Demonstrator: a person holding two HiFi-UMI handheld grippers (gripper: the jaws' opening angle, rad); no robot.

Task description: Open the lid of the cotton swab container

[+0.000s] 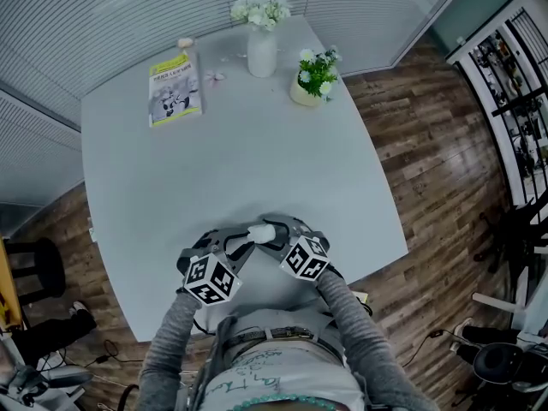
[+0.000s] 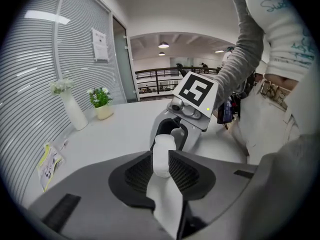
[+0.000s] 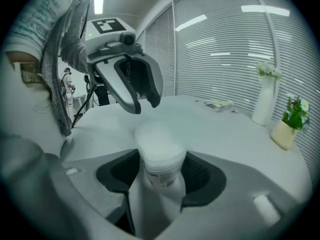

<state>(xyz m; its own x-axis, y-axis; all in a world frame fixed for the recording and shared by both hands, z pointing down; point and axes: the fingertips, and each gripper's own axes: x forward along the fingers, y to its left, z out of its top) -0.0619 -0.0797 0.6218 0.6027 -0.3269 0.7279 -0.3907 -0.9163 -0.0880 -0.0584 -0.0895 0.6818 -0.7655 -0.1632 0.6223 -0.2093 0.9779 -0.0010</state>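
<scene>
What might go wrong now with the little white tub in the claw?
1. Only the right claw grips the cotton swab container; a hard tug on its lid might twist it loose.
2. It is near the front edge of the table, so a dropped tub might roll off.
3. The open left claw hangs very close and might bump it.

In the head view the cotton swab container (image 1: pixel 262 229) is mostly covered by the left gripper (image 1: pixel 241 243) and the right gripper (image 1: pixel 278 231); only its white top shows. In the right gripper view its lid (image 3: pixel 159 140) is blurred and the print on its label (image 3: pixel 161 176) cannot be read. Whether the left gripper touches the container cannot be told. The booklet (image 1: pixel 175 88) cover is too small to read. The bottom edge cuts off the person's torso (image 1: pixel 274 375).
</scene>
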